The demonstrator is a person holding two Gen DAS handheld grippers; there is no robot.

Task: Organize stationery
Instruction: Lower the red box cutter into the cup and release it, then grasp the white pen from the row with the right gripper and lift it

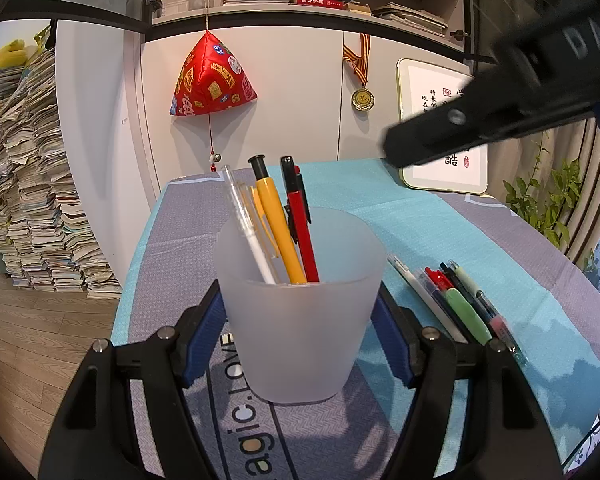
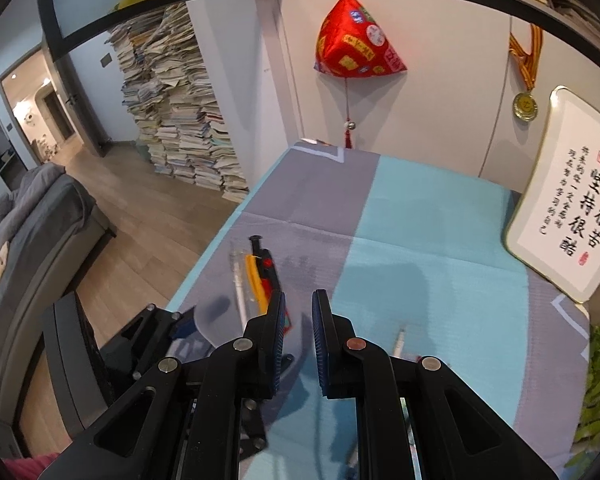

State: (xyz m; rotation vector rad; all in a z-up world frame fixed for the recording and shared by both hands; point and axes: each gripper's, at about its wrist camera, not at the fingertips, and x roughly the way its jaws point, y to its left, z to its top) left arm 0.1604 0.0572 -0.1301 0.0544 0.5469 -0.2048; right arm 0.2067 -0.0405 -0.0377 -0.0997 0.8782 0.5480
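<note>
A frosted translucent cup point(image 1: 300, 320) stands on the table cloth, and my left gripper point(image 1: 298, 300) is shut on it, a blue pad on each side. Inside the cup lean a white pen point(image 1: 244, 220), a yellow pen point(image 1: 274, 220) and a red pen point(image 1: 298, 216). Several pens point(image 1: 460, 300) lie side by side on the cloth to the right of the cup. My right gripper point(image 2: 299, 300) hovers above the table with its pads nearly together and nothing between them. It shows as a dark blur point(image 1: 396, 152) in the left wrist view. Below it, a white pen point(image 2: 399, 342) lies on the cloth.
A framed calligraphy board point(image 2: 564, 200) leans against the cabinet at the table's back right, with a green plant point(image 1: 548, 200) beside it. The table's left edge point(image 2: 220, 240) drops to a wooden floor. A tall stack of books point(image 1: 32, 180) stands there.
</note>
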